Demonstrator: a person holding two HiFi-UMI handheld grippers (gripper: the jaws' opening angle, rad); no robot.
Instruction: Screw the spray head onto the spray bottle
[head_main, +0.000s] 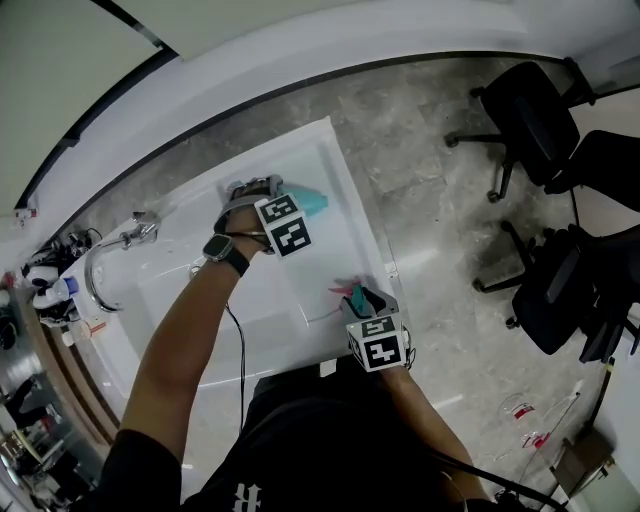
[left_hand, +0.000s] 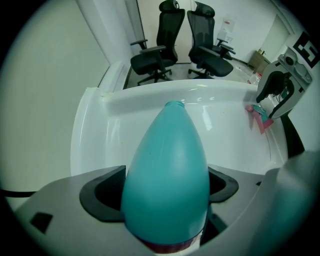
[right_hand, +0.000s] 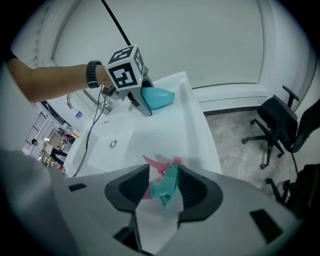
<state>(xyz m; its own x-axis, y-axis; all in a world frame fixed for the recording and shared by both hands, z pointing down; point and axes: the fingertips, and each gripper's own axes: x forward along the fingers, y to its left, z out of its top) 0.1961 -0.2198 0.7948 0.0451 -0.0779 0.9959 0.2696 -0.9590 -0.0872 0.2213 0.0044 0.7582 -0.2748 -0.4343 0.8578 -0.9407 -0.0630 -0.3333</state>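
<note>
A teal spray bottle (left_hand: 167, 170) lies on its side between the jaws of my left gripper (left_hand: 167, 194), both pads against its wide body. Its bare neck (left_hand: 174, 104) points away from me over the white sink's rim (left_hand: 150, 97). In the head view the left gripper (head_main: 300, 197) and bottle (head_main: 312, 200) are at the sink's far side. The teal and pink spray head (right_hand: 167, 184) rests on the near rim between the jaws of my right gripper (right_hand: 164, 189). It leans on the right pad, with a gap to the left pad. From the left gripper view the spray head (left_hand: 259, 116) lies under the right gripper (left_hand: 277, 97).
The white sink (head_main: 250, 300) has a chrome faucet (head_main: 135, 232) at its left and a drain (right_hand: 113, 144) in the bowl. A black cable (head_main: 240, 350) runs across the basin. Black office chairs (head_main: 530, 110) stand on the floor to the right. Shelves with small items (head_main: 50, 285) are at far left.
</note>
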